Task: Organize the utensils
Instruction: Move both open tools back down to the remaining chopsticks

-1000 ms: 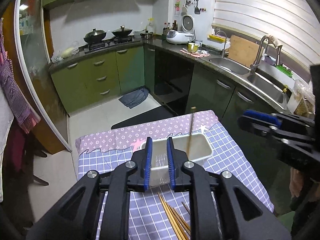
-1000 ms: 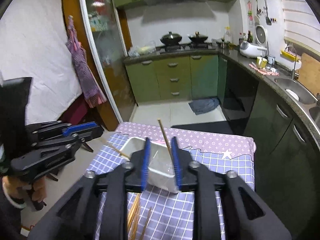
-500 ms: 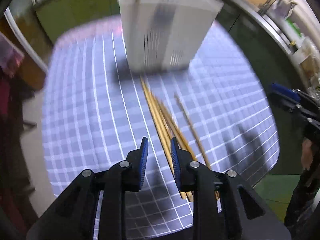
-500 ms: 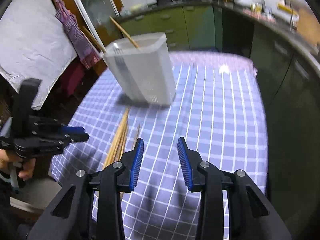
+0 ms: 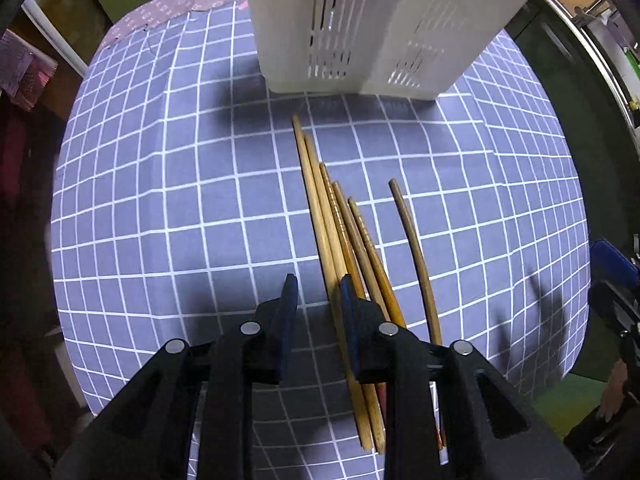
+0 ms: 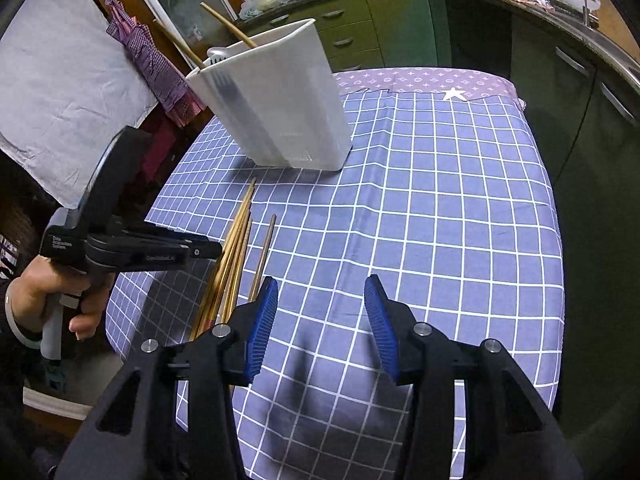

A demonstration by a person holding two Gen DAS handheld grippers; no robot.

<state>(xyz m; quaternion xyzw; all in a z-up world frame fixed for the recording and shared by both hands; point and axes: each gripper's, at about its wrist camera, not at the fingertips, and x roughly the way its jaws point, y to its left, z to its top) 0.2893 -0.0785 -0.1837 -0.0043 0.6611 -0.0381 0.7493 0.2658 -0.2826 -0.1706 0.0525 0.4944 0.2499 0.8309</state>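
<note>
Cloth (image 5: 200,200) blue w/ white grid – caddy (image 5: 380,20) white – chopsticks (image 5: 332,240) tan.

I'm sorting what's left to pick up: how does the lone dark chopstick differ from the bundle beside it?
The lone dark chopstick is darker brown and lies apart; the bundle of chopsticks is paler and packed side by side. The lone one is single, the bundle several. Both lie flat on the checked tablecloth, pointing toward the white holder.

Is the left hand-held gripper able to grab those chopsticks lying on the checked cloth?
Probably yes. The left hand-held gripper hangs right over the chopsticks, jaws a little apart and empty, with nothing in between. One finger sits over the bundle's left edge, so a small shift right seems needed.
</note>
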